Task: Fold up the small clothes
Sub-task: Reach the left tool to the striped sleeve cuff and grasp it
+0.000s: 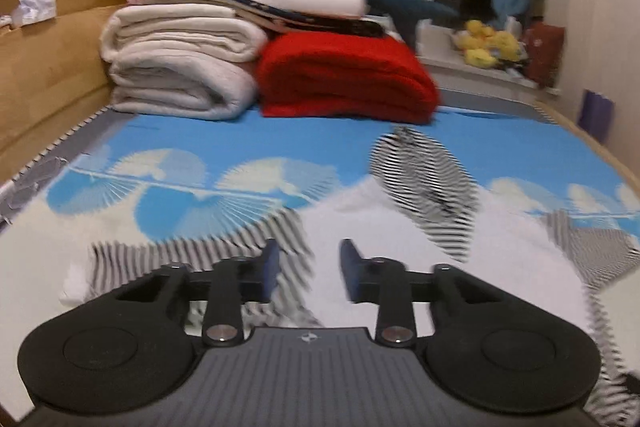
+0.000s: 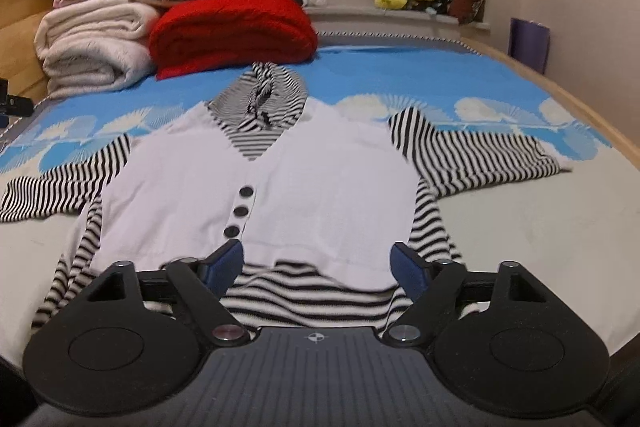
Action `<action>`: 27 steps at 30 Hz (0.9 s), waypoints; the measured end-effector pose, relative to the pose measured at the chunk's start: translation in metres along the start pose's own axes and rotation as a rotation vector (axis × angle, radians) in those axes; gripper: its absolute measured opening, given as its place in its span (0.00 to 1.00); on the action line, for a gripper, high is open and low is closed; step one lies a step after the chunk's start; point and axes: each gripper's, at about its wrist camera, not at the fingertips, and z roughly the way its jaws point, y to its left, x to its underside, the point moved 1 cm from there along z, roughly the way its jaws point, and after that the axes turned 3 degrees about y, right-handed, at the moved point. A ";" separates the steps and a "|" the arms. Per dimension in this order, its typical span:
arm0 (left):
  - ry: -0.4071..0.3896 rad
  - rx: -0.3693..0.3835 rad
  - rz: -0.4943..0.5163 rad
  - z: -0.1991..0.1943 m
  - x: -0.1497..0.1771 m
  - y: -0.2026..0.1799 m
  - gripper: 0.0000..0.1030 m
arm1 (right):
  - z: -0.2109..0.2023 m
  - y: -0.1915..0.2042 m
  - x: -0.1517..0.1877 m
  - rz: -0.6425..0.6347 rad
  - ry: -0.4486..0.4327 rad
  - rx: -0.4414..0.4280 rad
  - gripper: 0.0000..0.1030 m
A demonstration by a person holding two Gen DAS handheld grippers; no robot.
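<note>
Just 1 striped top (image 2: pixel 256 179), 3 buttons (image 2: pixel 240 211), 2 grippers, left (image 1: pixel 308 269) & right (image 2: pixel 318 263), both released

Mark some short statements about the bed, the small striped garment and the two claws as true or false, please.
1. The small white garment with black-and-white striped sleeves lies spread flat on the blue patterned bed cover. True.
2. Three dark round buttons run down its front. True.
3. The folded red blanket lies on top of the garment. False: it sits beyond it, beside the rolled cream blankets.
4. The right claw is shut on a sleeve. False: it stands open above the hem.
5. The left claw grips nothing. True.
</note>
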 end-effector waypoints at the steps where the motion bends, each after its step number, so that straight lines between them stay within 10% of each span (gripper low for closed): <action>1: 0.007 -0.012 -0.002 0.014 -0.004 0.013 0.20 | -0.001 0.001 -0.005 0.001 -0.014 0.003 0.74; 10: 0.178 -0.094 -0.122 0.125 0.011 0.138 0.18 | -0.011 0.007 -0.098 -0.129 -0.129 -0.101 0.73; 18: 0.298 -0.161 -0.314 0.161 0.041 0.221 0.21 | 0.064 0.024 -0.197 -0.211 -0.192 -0.147 0.73; 27: 0.394 -0.244 -0.651 0.191 0.062 0.287 0.51 | 0.155 0.004 -0.177 -0.008 0.106 -0.080 0.73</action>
